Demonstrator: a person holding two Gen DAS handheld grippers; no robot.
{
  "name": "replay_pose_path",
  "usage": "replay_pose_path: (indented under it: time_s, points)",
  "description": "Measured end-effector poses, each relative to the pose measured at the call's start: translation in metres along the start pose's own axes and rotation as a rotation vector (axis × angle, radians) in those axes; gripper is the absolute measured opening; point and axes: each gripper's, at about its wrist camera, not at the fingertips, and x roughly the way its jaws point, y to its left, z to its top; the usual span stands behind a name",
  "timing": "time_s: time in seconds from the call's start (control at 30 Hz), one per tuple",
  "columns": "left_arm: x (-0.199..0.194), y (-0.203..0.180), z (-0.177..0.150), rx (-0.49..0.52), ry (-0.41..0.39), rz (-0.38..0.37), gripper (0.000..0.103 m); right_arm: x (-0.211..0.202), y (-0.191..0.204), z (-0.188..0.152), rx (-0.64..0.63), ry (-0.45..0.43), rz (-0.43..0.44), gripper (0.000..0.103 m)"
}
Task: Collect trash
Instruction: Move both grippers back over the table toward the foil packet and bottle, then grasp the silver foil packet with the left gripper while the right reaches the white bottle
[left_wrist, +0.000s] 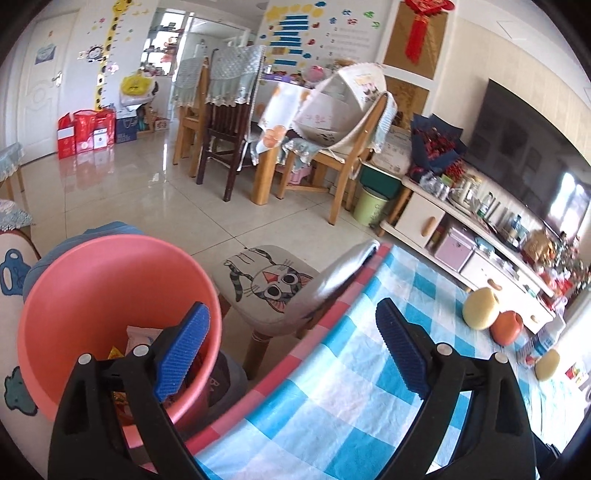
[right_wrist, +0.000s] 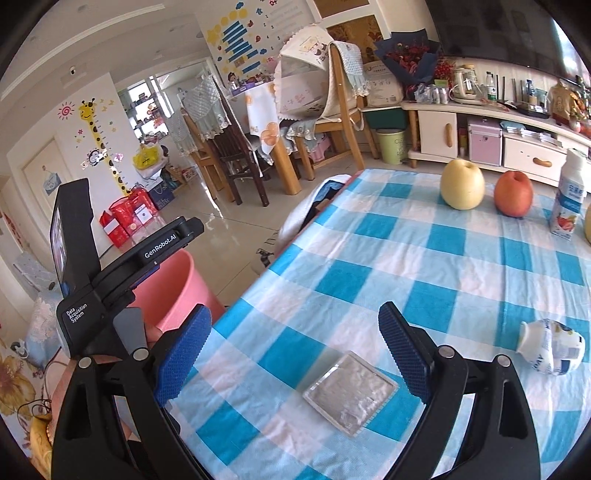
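I read both sets of tongs as released and empty. The left tongs (left_wrist: 291, 347) hang at the left edge of the worktop (left_wrist: 369, 398), straddling that edge: one pad over the pink bucket (left_wrist: 74, 295) standing off the worktop, the other over the checked cloth. Nothing lies between the pads. The bucket already holds wrappers (left_wrist: 138, 341), so I treat it as the collection point. The right tongs (right_wrist: 295, 350) stand wide over the near part of the worktop, and the clear square packet (right_wrist: 350, 393) lies flat directly below and just ahead of them, between the lines of the two pads but not touched by either. The packet is roughly square, so it has no marked long axis; its sides run diagonally to the pads' closing line, and a corner points toward each pad. A crumpled white bottle (right_wrist: 552, 347) lies on its side near the right edge, neck toward the tongs, outside the right pad. The yellow apple (right_wrist: 463, 184), red apple (right_wrist: 513, 194) and upright drink bottle (right_wrist: 569, 195) stand along the far edge, and I judge they are not trash. My judgement: the right hand is nearer the packet and should descend on it.
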Motion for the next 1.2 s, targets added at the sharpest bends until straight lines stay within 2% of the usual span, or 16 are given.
replay_pose_path:
  time_s: [0.4,0.67,1.2]
  points:
    - [-0.009,-0.066,-0.026,0.226,0.034,-0.061,0.094,-0.036,-0.036,-0.016,0.01,-0.032,-0.094,0.094]
    - [-0.016,-0.097,-0.044,0.314,0.043,-0.098,0.095,-0.058,-0.063,-0.025,0.039,-0.059,-0.136,0.094]
    - [-0.024,-0.138,-0.08,0.477,0.081,-0.123,0.095,-0.095,-0.111,-0.032,0.09,-0.106,-0.181,0.095]
